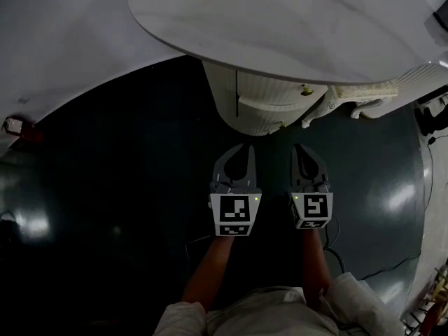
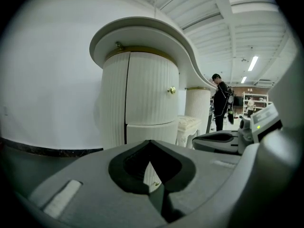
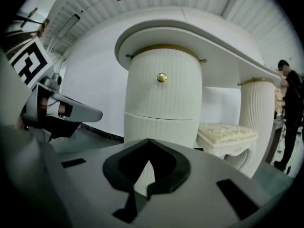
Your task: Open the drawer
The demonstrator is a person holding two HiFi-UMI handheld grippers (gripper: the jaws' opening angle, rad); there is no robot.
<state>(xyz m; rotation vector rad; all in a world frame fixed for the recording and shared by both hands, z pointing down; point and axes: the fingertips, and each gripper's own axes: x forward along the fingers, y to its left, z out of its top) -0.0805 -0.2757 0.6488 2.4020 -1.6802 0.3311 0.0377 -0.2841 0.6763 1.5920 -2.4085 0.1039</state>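
Note:
A white fluted pedestal cabinet (image 1: 262,107) stands under the white desk top (image 1: 280,19). Its upper drawer front (image 3: 161,96) carries a small gold knob (image 3: 161,77), which also shows in the left gripper view as the knob (image 2: 172,90) and from above as the knob (image 1: 306,89). A lower front (image 3: 159,127) sits beneath a seam. My left gripper (image 1: 248,148) and right gripper (image 1: 299,148) hang side by side over the dark floor, a short way in front of the pedestal, touching nothing. Both are shut and hold nothing, with tips meeting in the left gripper (image 2: 151,142) and right gripper (image 3: 148,140) views.
A carved white stool (image 3: 227,133) stands between this pedestal and a second fluted pedestal (image 3: 256,113) to the right. A person (image 2: 221,101) stands far behind. Cables (image 1: 392,264) lie on the dark glossy floor at the right. A white wall runs along the left.

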